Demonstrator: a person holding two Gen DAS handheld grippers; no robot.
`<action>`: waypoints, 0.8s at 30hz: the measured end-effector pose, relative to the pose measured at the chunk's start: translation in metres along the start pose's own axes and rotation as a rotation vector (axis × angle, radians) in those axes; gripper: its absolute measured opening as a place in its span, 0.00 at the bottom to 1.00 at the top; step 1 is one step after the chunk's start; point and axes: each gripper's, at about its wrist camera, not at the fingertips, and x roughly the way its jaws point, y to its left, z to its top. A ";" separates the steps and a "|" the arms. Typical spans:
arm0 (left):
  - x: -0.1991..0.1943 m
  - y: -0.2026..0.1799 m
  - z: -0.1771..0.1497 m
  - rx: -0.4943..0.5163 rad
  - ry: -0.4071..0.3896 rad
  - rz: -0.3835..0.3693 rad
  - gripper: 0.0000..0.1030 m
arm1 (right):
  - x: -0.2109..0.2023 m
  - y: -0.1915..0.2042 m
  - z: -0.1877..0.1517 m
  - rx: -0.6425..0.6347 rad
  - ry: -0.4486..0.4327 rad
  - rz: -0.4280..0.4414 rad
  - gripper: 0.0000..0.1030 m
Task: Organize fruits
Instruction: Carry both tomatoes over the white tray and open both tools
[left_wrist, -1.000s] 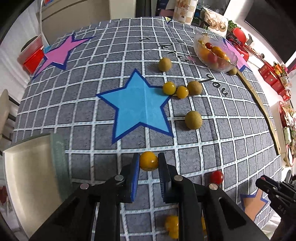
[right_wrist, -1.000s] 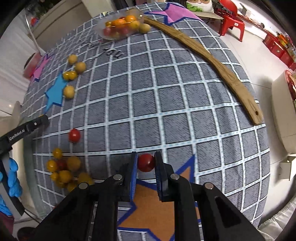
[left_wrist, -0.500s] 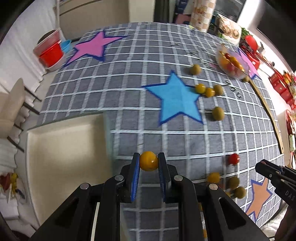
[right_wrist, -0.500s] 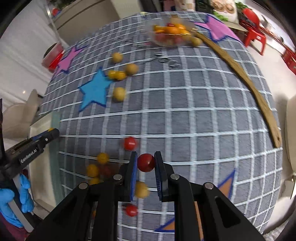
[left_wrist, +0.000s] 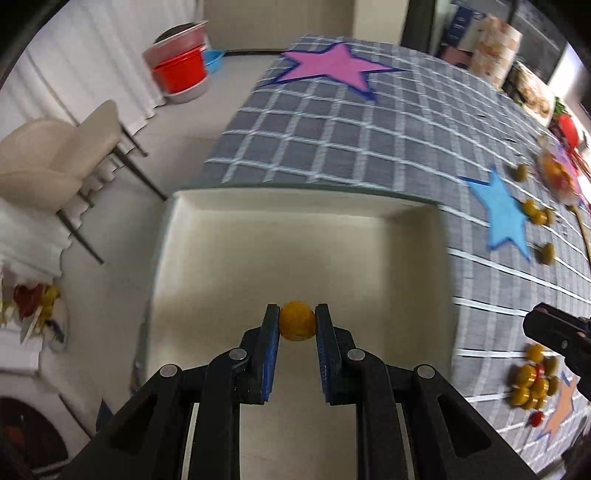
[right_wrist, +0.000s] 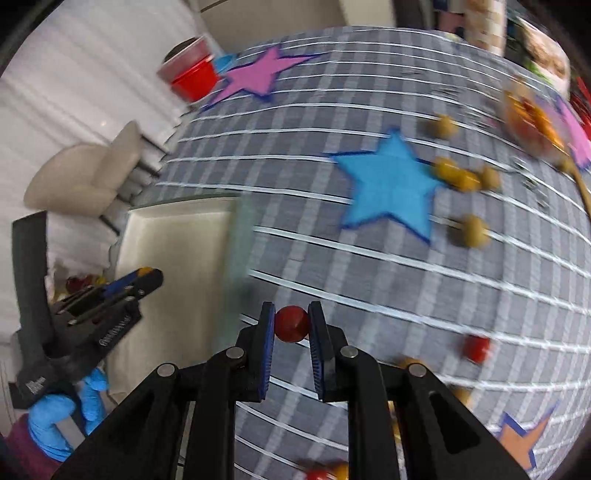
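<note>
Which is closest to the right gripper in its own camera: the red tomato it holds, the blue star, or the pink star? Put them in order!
1. Red tomato, pinched in the right gripper.
2. Blue star, mid-table, ahead and right.
3. Pink star, at the far edge, upper left.

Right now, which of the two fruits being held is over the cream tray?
The yellow fruit, clamped in the left gripper, hangs over the cream tray. The red fruit in the right gripper is over the checked cloth instead.

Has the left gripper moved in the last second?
Yes. The left gripper, jaws shut on the yellow fruit, was over the tablecloth near the blue star; now it is left of that, over the tray.
</note>
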 end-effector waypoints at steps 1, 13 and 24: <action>0.003 0.006 0.000 -0.008 0.003 0.005 0.20 | 0.007 0.011 0.005 -0.013 0.008 0.013 0.19; 0.029 0.032 -0.004 -0.049 0.022 0.023 0.20 | 0.058 0.068 0.038 -0.114 0.061 0.008 0.19; 0.028 0.029 -0.005 -0.034 0.015 0.040 0.20 | 0.084 0.076 0.037 -0.137 0.104 -0.019 0.19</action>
